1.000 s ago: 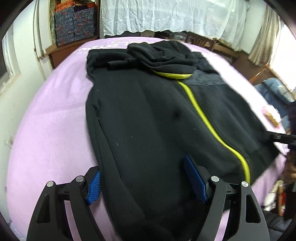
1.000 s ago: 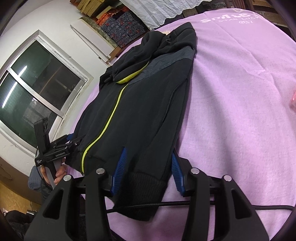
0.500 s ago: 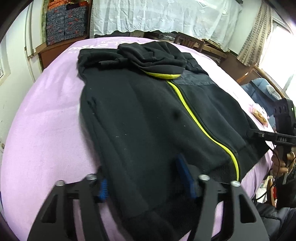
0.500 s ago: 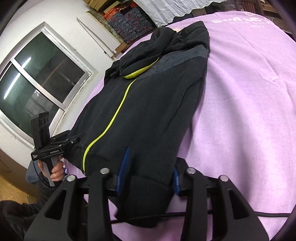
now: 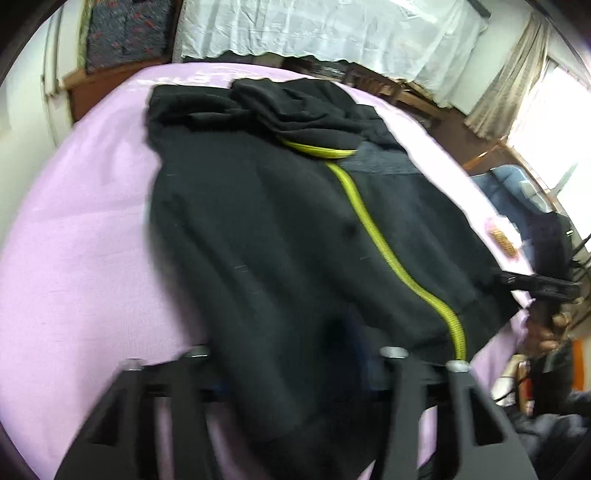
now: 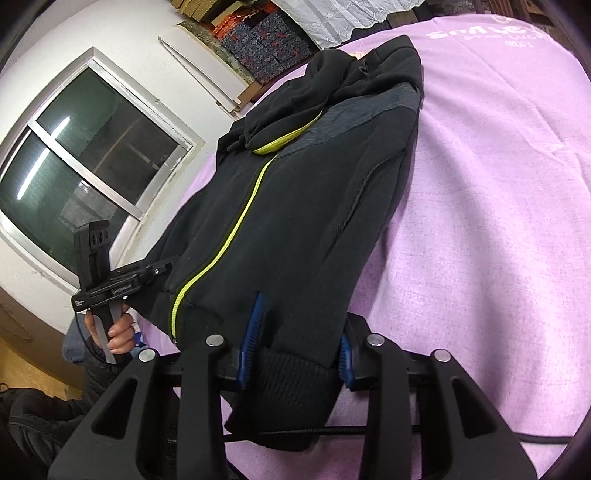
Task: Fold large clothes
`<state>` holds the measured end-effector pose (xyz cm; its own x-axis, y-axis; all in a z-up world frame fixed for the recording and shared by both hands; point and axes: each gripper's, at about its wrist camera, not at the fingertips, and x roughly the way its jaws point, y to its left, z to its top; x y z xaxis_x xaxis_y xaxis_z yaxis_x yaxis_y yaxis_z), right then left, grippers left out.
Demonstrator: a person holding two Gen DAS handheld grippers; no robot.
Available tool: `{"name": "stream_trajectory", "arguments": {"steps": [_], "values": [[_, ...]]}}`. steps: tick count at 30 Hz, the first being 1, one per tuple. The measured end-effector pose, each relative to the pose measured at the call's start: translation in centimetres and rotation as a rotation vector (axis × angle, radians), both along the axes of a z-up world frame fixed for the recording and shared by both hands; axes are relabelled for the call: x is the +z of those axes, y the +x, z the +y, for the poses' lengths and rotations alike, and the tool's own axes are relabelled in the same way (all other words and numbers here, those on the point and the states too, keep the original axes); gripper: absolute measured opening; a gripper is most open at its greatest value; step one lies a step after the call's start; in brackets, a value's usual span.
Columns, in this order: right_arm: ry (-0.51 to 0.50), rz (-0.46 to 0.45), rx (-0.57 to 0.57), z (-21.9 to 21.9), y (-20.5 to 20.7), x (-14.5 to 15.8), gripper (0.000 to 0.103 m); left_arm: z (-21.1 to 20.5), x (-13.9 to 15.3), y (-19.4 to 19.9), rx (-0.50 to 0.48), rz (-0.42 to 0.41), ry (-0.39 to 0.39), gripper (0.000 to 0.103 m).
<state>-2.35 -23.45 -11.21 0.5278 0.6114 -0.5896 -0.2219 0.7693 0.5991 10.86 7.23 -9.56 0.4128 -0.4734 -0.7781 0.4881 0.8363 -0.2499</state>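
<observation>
A black zip jacket [image 5: 280, 229] with a yellow-green zipper [image 5: 384, 251] lies front up on the purple sheet [image 5: 81, 236], hood at the far end. It also shows in the right wrist view [image 6: 295, 206]. My left gripper [image 5: 291, 373] straddles the hem's left corner with its jaws wide; the view is blurred and the fabric hides its pads. My right gripper [image 6: 295, 332] straddles the hem's right corner, with the ribbed cuff band between its blue pads [image 6: 255, 325]. The jaws stand apart around the cloth.
The purple sheet [image 6: 498, 221] covers the bed. A window [image 6: 74, 177] is in the wall on the left side. White curtains [image 5: 325, 33] and stacked patterned boxes [image 5: 125, 33] stand beyond the bed's far end. A small pink object [image 5: 502, 240] lies near the right edge.
Both grippers have moved forward over the hem, so more fabric sits between the jaws. The right jaws have narrowed a little around the cuff. The jacket's lower edge has lifted slightly.
</observation>
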Motion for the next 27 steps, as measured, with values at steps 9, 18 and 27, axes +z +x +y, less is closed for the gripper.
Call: {"name": "stream_trajectory", "arguments": {"steps": [9,18,27], "values": [[0.025,0.014,-0.008,-0.7,0.3,-0.4,0.026,1.2,-0.4,0.5,0.062,-0.016,-0.004,0.008],[0.106,-0.002,-0.03,-1.5,0.1,0.1,0.014,1.1,2.8,0.1,0.07,-0.082,-0.049,0.007],[0.202,-0.054,-0.035,-2.0,0.6,1.4,0.012,1.0,4.8,0.8,0.078,-0.092,-0.079,0.007]]}}
